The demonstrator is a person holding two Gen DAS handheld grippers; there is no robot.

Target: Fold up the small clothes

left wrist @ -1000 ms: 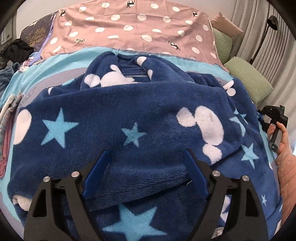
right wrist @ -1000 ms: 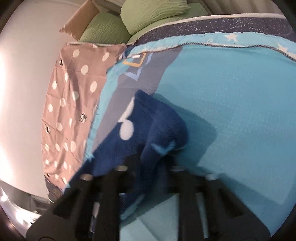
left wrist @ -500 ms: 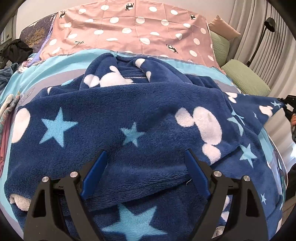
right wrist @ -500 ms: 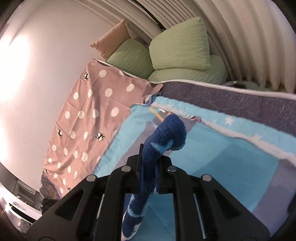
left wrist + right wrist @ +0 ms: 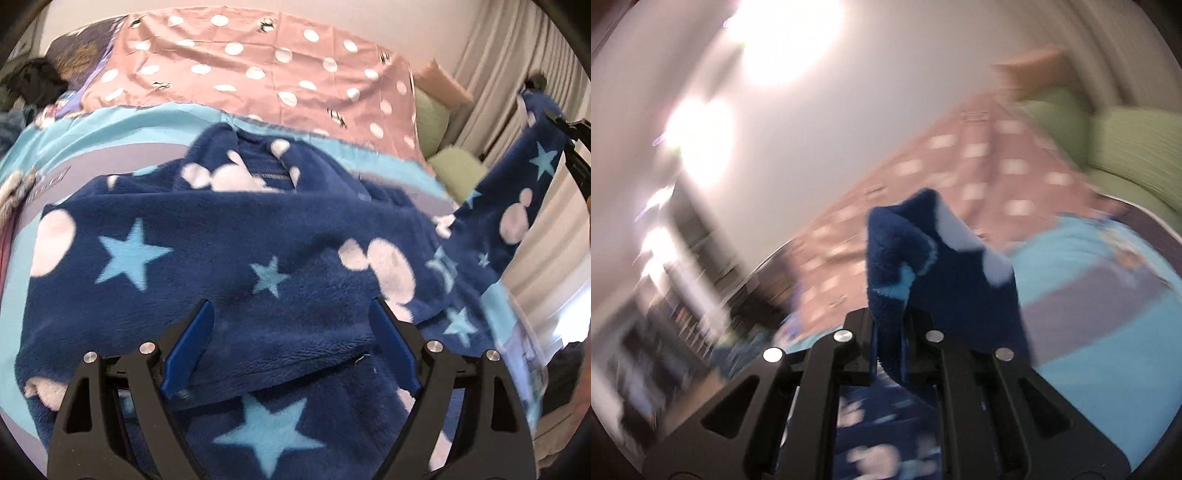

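Left wrist view: a navy fleece garment (image 5: 229,266), printed with light-blue stars and white mouse-head shapes, lies spread across a bed (image 5: 122,122) covered in a turquoise and grey sheet. The garment fills the centre of the view and runs down to 6 o'clock. A folded layer crosses it from 9 o'clock toward 3 o'clock, its lower edge lying just in front of the left gripper (image 5: 291,347). That gripper's jaws stand spread wide, blue pads facing each other, with the fleece under and between them; the pads do not press on it.

At 2 o'clock one sleeve (image 5: 517,206) of the garment rises off the bed, stretched up toward the right gripper (image 5: 565,127), seen at the frame edge against pale curtains (image 5: 491,62).

Right wrist view, heavily blurred: the right gripper's jaws are pressed together on the end of the sleeve, pinching it; the fleece bunches up above the fingers at centre and hangs below them toward 6 o'clock.

Surroundings: a pink polka-dot cloth (image 5: 258,77) lies beyond the garment at 12 o'clock. Green pillows (image 5: 458,173) sit at 2 o'clock near the curtains. A dark heap (image 5: 37,85) rests at 10 o'clock.
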